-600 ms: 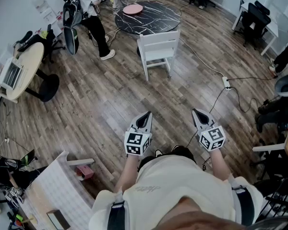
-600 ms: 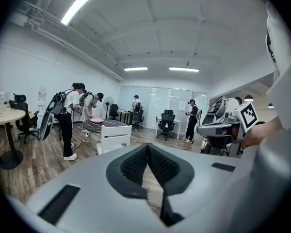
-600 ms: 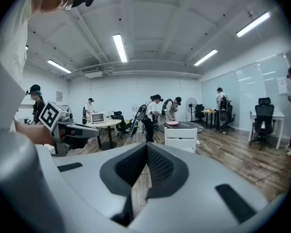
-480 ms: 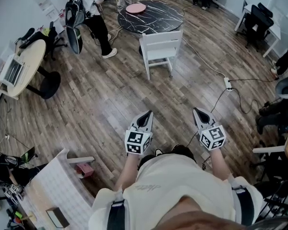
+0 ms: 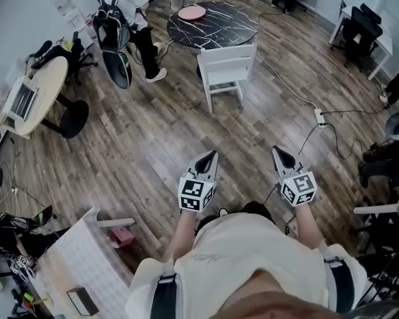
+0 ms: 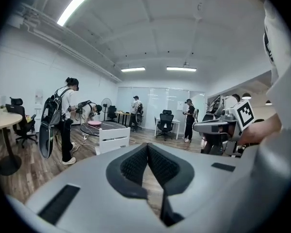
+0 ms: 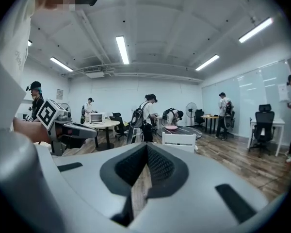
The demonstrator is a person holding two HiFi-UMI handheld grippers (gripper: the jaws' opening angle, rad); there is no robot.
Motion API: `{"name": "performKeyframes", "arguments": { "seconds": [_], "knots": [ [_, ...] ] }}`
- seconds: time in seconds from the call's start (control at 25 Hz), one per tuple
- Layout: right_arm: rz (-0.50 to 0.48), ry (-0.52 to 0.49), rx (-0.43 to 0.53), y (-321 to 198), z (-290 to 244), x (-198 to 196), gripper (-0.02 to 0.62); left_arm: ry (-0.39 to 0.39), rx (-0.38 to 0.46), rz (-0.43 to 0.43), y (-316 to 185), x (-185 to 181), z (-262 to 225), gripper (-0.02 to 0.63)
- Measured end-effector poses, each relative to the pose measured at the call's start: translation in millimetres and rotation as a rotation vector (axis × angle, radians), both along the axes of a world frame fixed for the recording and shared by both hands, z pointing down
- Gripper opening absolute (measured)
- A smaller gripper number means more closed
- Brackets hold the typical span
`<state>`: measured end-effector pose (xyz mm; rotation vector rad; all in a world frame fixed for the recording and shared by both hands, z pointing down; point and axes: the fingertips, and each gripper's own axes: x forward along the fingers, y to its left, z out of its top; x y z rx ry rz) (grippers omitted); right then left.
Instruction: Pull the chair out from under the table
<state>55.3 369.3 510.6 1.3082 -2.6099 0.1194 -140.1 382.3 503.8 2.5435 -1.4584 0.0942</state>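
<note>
Head view shows little change over the last half second. The whole floor slides a touch to the right in frame, so you are turning slightly, not closing in. Far ahead and left of your left gripper (image 5: 208, 157), the bystander with the backpack (image 5: 116, 42) has stepped a bit nearer the middle of the room. The left claw is pressed together with nothing in it, as it was. The white chair (image 5: 227, 68) stands well ahead, between the lines of the two claws, still tucked at the near edge of the round black table (image 5: 213, 24) and looking no bigger than before. Your right gripper (image 5: 280, 155) is also closed and empty. The pull has not begun; you must first walk up to the chair's backrest.
</note>
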Motion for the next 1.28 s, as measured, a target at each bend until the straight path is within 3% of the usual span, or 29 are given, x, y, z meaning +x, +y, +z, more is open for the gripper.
{"name": "performKeyframes", "arguments": {
  "seconds": [0.56,0.6,0.68,0.72,1.04,1.28],
  "knots": [
    [0.071,0.0,-0.019,13.0,10.2,35.1,0.005,0.024,-0.007,-0.043,-3.6,-0.4,6.0,0.021],
    [0.074,0.001,-0.019,12.8,10.0,37.8,0.021,0.021,-0.004,-0.048,-5.3,-0.3,5.0,0.025],
    [0.074,0.005,-0.017,12.6,8.1,41.0,0.162,0.021,-0.007,-0.043,-8.7,1.5,6.1,0.097],
    [0.075,0.005,-0.017,13.5,6.8,43.0,0.164,0.025,-0.013,-0.033,-10.1,4.2,7.8,0.142],
    [0.088,0.014,-0.085,16.7,20.4,67.5,0.144,0.029,-0.064,0.03,-28.8,41.6,21.4,0.143],
    [0.068,-0.027,-0.154,-32.6,46.9,83.6,0.144,-0.026,-0.127,0.049,-74.2,70.2,35.8,0.143]
  ]
}}
